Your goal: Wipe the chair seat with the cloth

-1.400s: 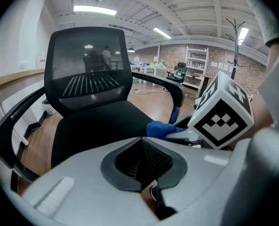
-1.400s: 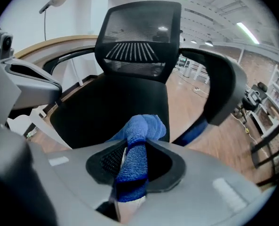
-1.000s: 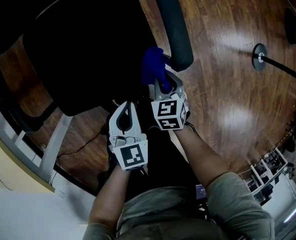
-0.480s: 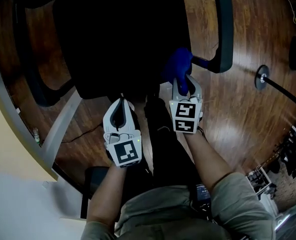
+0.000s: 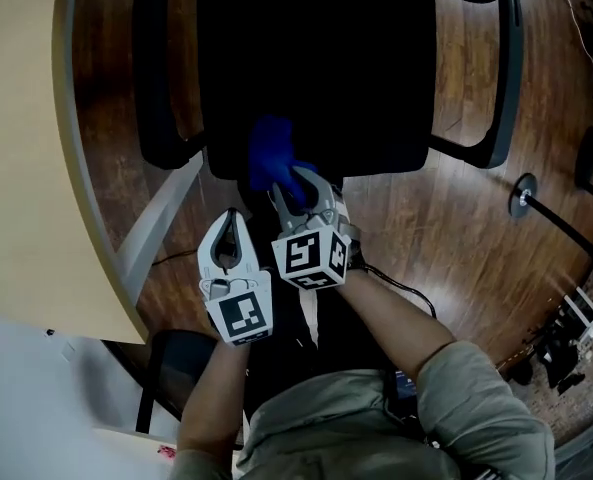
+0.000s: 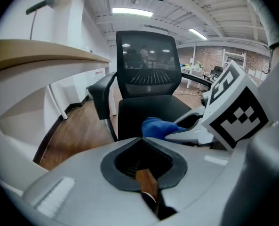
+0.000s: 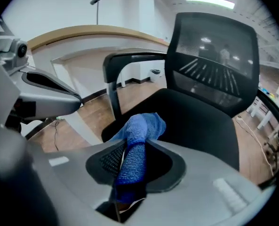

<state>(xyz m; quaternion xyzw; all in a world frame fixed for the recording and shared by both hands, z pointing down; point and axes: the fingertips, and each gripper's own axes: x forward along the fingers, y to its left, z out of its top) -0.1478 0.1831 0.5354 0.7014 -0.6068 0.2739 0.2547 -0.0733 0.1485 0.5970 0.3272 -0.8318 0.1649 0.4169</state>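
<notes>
Floor (image 5: 456,218) | one chair (image 5: 316,68) | one cloth (image 5: 270,153), right gripper (image 5: 288,190) | left gripper (image 5: 232,216) seemingly closed

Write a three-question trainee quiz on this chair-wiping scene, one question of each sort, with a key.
1. True or false: the right gripper has its jaws clamped on the blue terry cloth.
2. In the head view, the cloth shows against which?
A. beige desk top
B. black padded chair seat
C. wooden floor
3. Fill in: the left gripper has its jaws ____, with nothing between them.

Key: 1 true; 2 B; 3 shut.
</notes>
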